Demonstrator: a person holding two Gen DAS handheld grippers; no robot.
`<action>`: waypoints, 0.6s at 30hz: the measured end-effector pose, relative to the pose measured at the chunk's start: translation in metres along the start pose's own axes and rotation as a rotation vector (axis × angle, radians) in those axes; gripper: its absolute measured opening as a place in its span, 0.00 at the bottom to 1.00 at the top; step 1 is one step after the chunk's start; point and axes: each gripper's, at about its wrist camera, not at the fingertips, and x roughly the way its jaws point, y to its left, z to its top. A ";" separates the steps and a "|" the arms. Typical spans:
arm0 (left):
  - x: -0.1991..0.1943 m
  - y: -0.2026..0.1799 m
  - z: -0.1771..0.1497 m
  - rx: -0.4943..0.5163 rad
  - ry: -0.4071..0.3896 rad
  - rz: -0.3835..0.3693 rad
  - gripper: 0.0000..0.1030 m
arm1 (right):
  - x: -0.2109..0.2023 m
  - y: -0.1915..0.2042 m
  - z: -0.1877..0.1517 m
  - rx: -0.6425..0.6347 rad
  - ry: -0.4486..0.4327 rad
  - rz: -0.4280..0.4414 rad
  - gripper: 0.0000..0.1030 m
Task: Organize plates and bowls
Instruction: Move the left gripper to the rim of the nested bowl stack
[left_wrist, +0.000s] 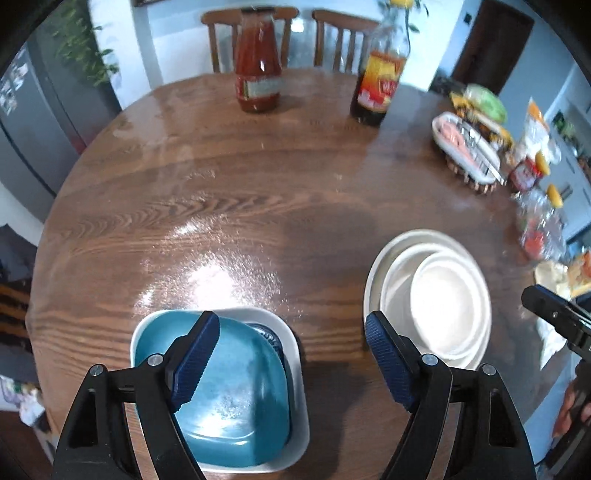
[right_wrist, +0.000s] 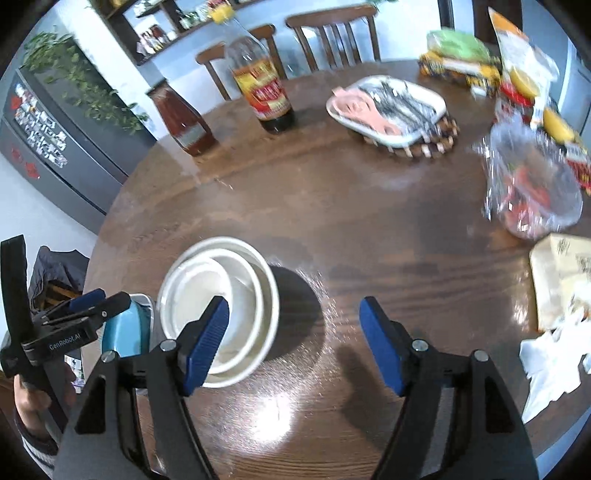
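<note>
the left gripper (left_wrist: 291, 363) has its jaws spread wide with nothing between the pads. the square stack (left_wrist: 236, 391), a teal bowl (left_wrist: 240, 387) nested in a white square dish (left_wrist: 301, 417) with a dark blue piece peeking out behind the teal rim, sits under the left-hand pad and a little toward the gap. it lies below the jaws, not between them, and no pad touches it. the round stack (left_wrist: 432, 299), 3 white bowls or plates nested, lies just beyond the right-hand pad of this gripper, on bare desk (left_wrist: 221, 206).

the right gripper (right_wrist: 293, 349) also stands wide and empty. for it the round stack (right_wrist: 225, 306) lies at its left-hand pad, partly behind it, while the gap itself frames only desk. the square stack shows just left of that, touching or nearly touching the round one; i cannot tell which.

judgement: both stacks look built, each with its own nearer gripper. any further nudge to the round stack would suit the right one, moving leftward.
</note>
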 end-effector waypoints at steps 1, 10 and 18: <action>0.003 -0.002 0.000 0.001 0.008 0.014 0.79 | 0.004 -0.002 -0.001 0.006 0.009 0.002 0.72; 0.025 -0.006 0.010 -0.003 0.060 0.023 0.79 | 0.033 -0.013 0.001 0.056 0.101 0.034 0.72; 0.035 -0.003 0.009 0.016 0.083 0.063 0.79 | 0.041 -0.018 0.000 0.062 0.135 0.016 0.69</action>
